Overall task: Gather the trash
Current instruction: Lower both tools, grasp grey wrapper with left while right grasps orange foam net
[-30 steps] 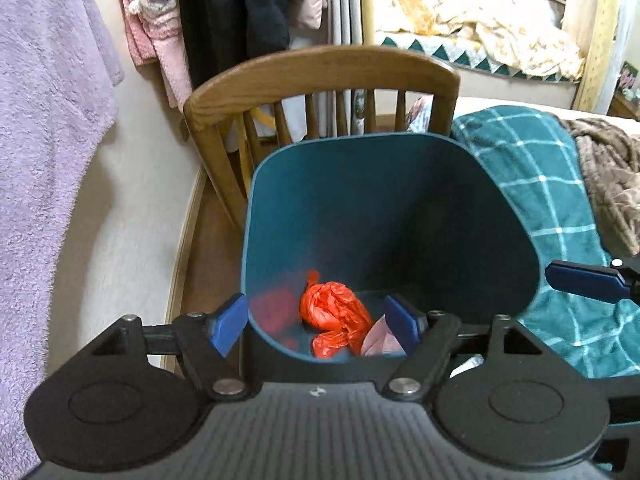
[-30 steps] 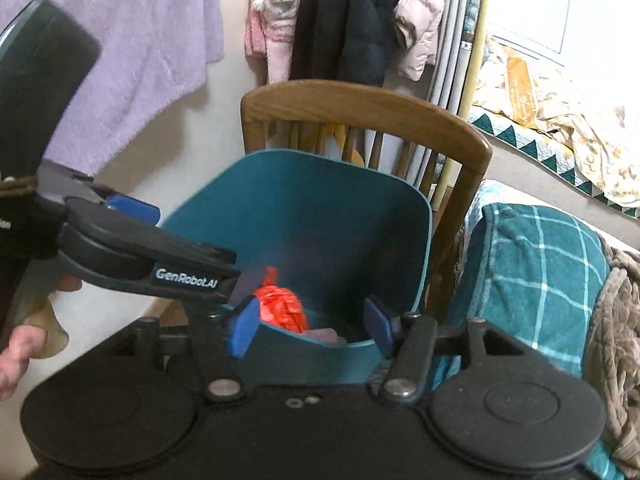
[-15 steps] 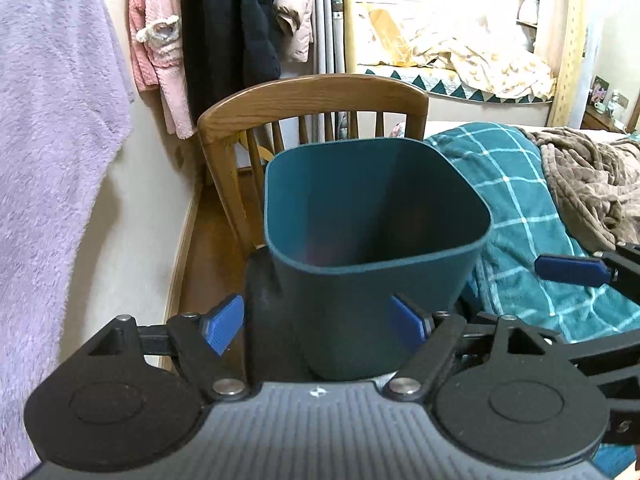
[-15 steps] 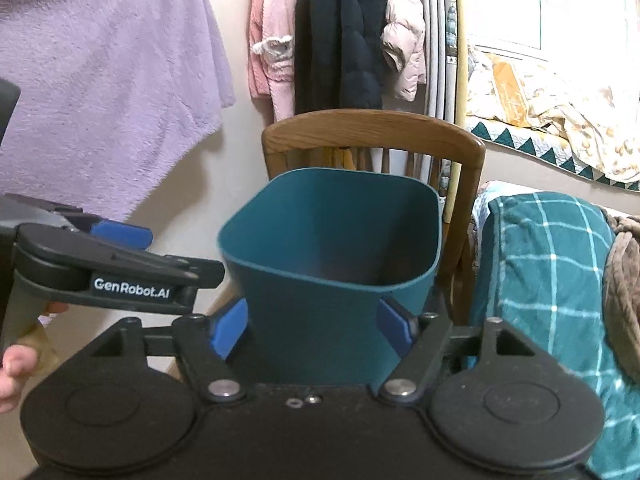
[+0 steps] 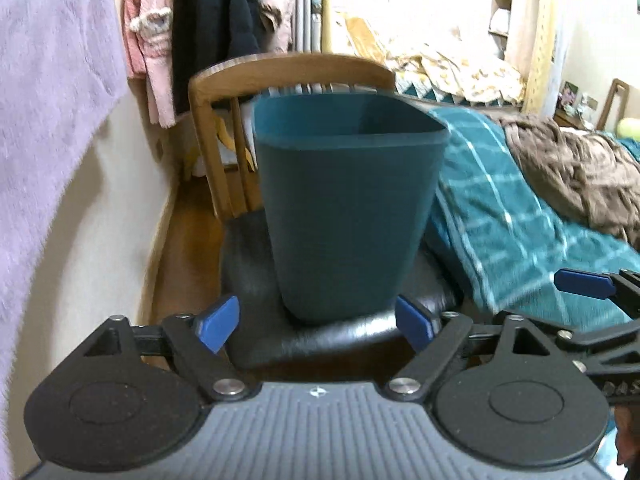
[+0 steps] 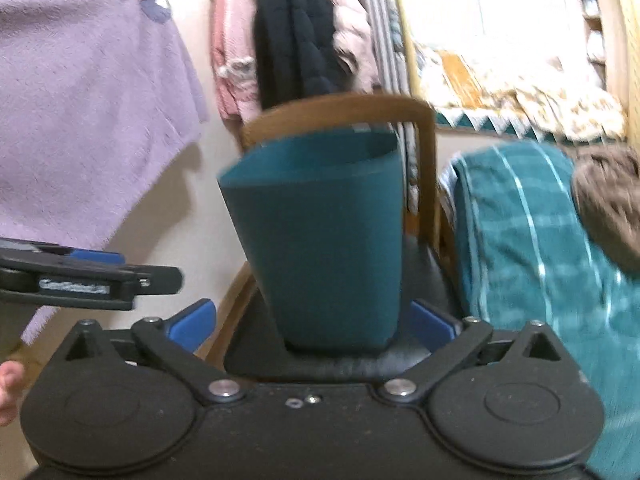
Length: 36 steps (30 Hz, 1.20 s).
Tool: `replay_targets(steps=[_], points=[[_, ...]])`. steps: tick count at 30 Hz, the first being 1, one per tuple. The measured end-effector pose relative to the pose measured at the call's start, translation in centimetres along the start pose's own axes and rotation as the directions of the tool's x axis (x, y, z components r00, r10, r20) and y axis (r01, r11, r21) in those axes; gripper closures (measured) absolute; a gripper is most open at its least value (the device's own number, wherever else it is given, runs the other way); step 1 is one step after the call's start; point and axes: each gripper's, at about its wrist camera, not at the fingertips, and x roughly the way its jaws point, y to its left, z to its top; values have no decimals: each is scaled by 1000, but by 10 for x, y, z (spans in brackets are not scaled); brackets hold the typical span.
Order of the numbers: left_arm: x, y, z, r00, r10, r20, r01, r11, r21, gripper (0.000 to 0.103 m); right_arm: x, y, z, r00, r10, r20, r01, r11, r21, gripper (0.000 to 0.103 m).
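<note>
A dark teal waste bin (image 5: 344,216) stands upright on the black seat (image 5: 256,280) of a wooden chair (image 5: 288,66); it also shows in the right wrist view (image 6: 324,240). Its inside is hidden from this low angle. My left gripper (image 5: 316,322) is open and empty, just in front of the bin's base. My right gripper (image 6: 312,322) is open and empty, with the bin's base between its fingertips but apart from them. The right gripper's finger (image 5: 584,282) shows at the left view's right edge, and the left gripper (image 6: 92,278) at the right view's left edge.
A teal checked blanket (image 5: 520,220) and a brown blanket (image 5: 576,172) lie on the bed right of the chair. A purple towel (image 5: 44,120) and hung clothes (image 5: 216,20) cover the wall at left. Wooden floor (image 5: 180,232) runs beside the chair.
Both grippers pulled back and dropped lower. The bin's inside, with red and pink trash, showed before; now only its outer wall and the chair seat show.
</note>
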Motion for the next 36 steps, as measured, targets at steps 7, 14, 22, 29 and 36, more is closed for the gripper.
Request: replay_targets(steps=[7, 14, 22, 29, 36], points=[[45, -7, -94, 997, -14, -71, 10, 998, -59, 1, 31, -35, -95, 993, -26, -115, 26, 1000, 0, 0], [122, -12, -210, 974, -59, -218, 52, 998, -34, 1, 78, -76, -214, 967, -99, -233, 93, 995, -35, 0], [208, -14, -338, 920, -88, -382, 107, 994, 29, 1, 147, -117, -339, 928, -167, -333, 146, 985, -89, 1], [273, -30, -440, 842, -109, -528, 225, 961, 161, 1, 206, -149, -429, 871, -234, -432, 173, 969, -177, 4], [324, -13, -507, 703, -160, -693, 239, 971, 19, 1, 244, -179, -486, 805, -285, -520, 171, 951, -256, 6]])
